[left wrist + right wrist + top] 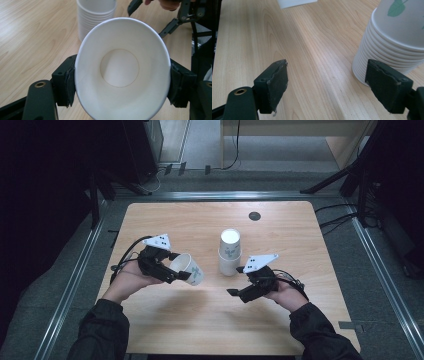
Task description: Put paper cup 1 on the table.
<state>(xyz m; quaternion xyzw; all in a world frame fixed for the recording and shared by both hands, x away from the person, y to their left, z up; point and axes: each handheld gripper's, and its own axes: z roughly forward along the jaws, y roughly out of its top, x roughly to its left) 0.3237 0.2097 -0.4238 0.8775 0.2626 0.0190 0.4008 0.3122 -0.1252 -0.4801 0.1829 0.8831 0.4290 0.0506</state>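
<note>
Between left tool [122, 85] pads, white paper cup [122, 72] squeezed oval.

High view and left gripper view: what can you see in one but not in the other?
The high view alone gives the whole table, the dark disc near its far edge, both sleeves and the green leaf print on the cups. The left gripper view alone looks straight into the held cup, down to its round bottom, with the pads squeezing its rim oval. Both share that cup, the upside-down stack and the right gripper, open and empty.
</note>
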